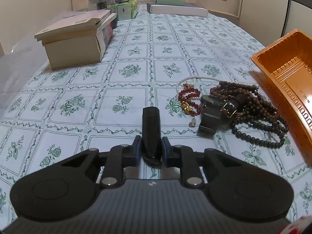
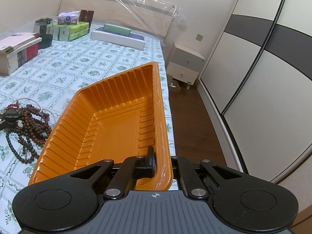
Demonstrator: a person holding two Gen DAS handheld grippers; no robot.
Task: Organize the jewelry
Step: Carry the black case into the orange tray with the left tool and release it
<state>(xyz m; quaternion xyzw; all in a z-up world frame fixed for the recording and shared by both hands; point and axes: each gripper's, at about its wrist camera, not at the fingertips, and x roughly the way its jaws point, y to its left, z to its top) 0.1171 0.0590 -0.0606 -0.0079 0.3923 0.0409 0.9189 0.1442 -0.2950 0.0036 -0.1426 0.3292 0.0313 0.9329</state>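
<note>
a dark, rounded, elongated piece [image 1: 151, 130] is clamped between the pads of the left gripper [image 1: 151, 149]; what it is exactly cannot be told, though it looks like a dark case or a thick bracelet seen end on. its long axis runs straight ahead along the fingers, away from the camera, and a dark loop hangs below it between the pads. the rest of the jewelry is heaped on the bed [image 1: 136, 62], ahead and to the right of that gripper: a red bead bracelet [image 1: 190, 102] with a gold charm, a white pearl strand [image 1: 195, 79] behind it, a grey-green stone bangle [image 1: 209, 115], and a tangle of brown bead strings [image 1: 253, 113] with a dark buckled strap on top.

the orange tray [image 2: 120, 117] is gripped by the right gripper [image 2: 156, 163], which is clenched on the near right rim, one finger seen inside the wall and the other hidden outside it. the tray is tilted up off the bedspread and is seen to be bare inside.

the move to come is judged to turn on one relation: the tray lies to the right of the left gripper, beyond the heap, with its open side turned toward that heap. the held piece would have to be carried rightward over the beads and let go above the tray floor.
</note>
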